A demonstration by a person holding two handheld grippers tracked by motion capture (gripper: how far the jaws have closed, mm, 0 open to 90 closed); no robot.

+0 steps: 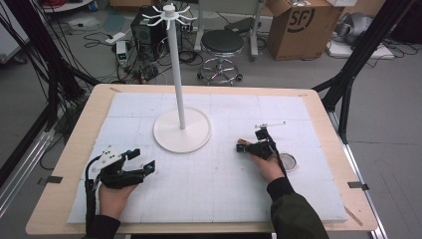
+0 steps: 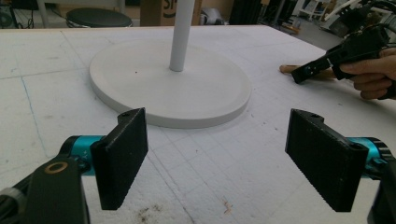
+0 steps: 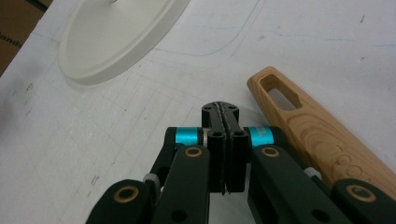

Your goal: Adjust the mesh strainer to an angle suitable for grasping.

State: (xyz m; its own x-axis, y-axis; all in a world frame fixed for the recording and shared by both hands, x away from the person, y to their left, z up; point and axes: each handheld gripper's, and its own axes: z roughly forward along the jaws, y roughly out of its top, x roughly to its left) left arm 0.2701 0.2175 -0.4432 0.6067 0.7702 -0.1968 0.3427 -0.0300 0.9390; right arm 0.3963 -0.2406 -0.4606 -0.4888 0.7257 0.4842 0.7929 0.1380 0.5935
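A tall white stand [image 1: 180,89] with hooks at its top rises from a round base [image 1: 181,131] at the middle of the white foam mat. My left gripper [image 1: 143,160] rests at the front left, jaws wide open with nothing between them; its view looks between the pads [image 2: 122,154] toward the base [image 2: 168,88]. My right gripper [image 1: 241,148] lies right of the base, jaws pressed together and empty [image 3: 225,114]. A wooden handle [image 3: 317,126] with a slot in its end lies on the mat right beside those jaws, its tip [image 2: 286,69] poking out past them.
A small round rimmed piece [image 1: 287,161] lies on the mat just right of the right hand. The mat sits on a wooden table [image 1: 74,149]. Beyond the table's far edge stand a stool [image 1: 221,47], a cardboard box [image 1: 303,25] and floor cables.
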